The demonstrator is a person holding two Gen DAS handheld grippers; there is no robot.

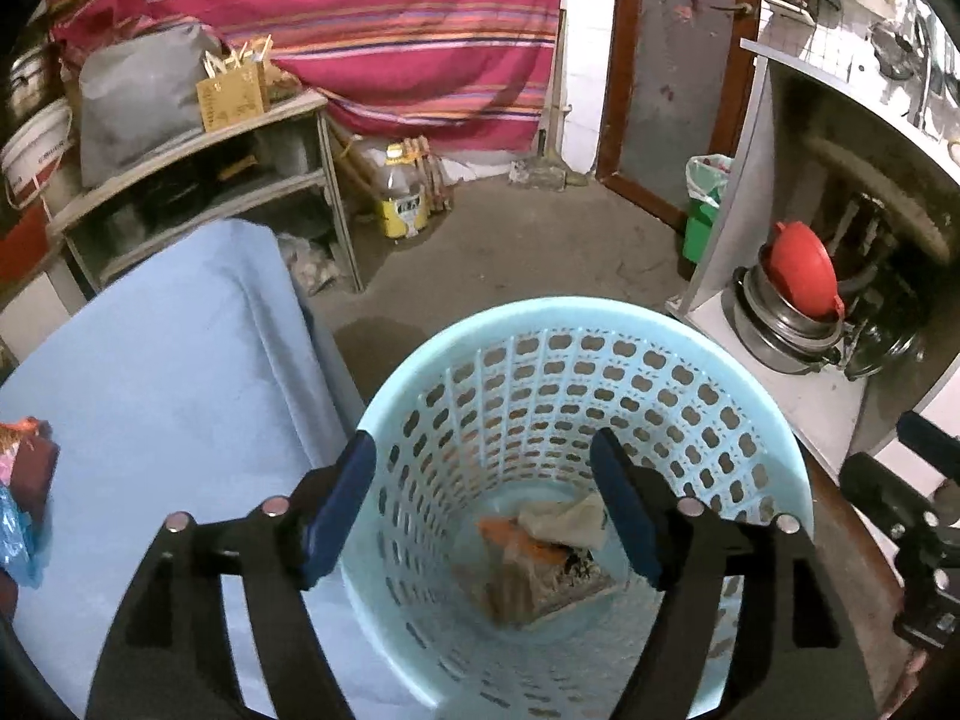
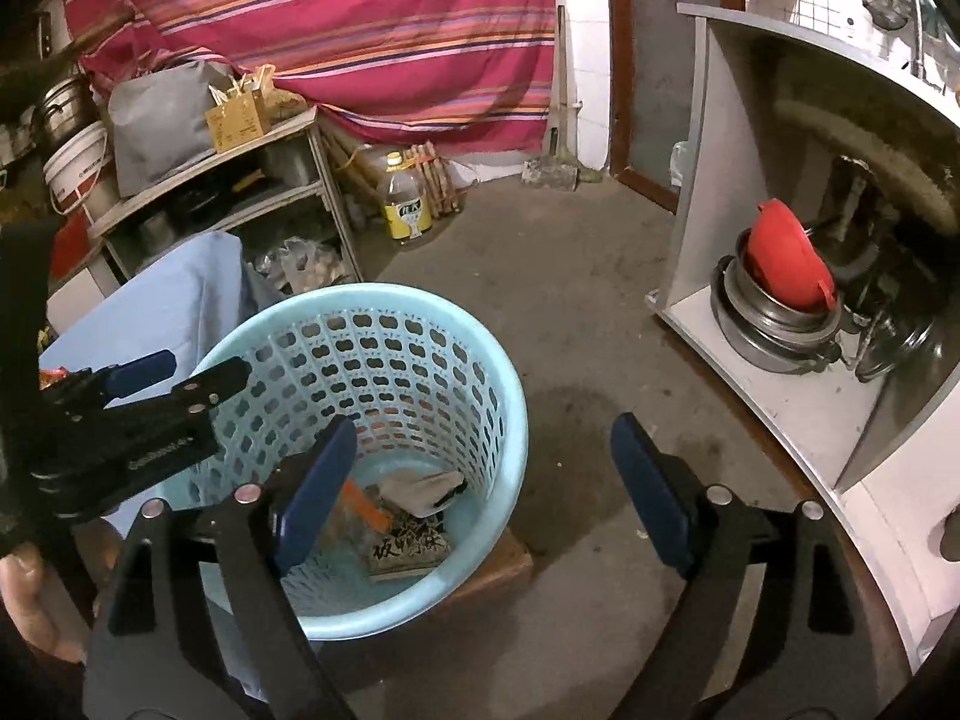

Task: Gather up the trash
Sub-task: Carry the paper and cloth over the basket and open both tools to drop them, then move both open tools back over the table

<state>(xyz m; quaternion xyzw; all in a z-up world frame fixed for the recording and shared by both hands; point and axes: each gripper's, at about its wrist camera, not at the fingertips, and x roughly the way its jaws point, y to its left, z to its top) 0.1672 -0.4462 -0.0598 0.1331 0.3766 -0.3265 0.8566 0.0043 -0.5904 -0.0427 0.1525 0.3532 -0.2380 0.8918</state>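
Left wrist view: left tongs (image 1: pixel 483 498) gape empty above the basket (image 1: pixel 780 468); right tongs (image 2: pixel 480 474) likewise wide, empty.

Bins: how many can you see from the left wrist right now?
2. The light blue basket sits directly under the left gripper, holding trash. A green bin with a liner stands by the door frame. Others may be hidden.

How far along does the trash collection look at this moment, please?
Done: several wrappers already lie at the bottom of the light blue basket. In hand: nothing; the left gripper hangs open over the basket and the right gripper is open and empty beside it. Left: a few colourful wrappers remain on the blue cloth.
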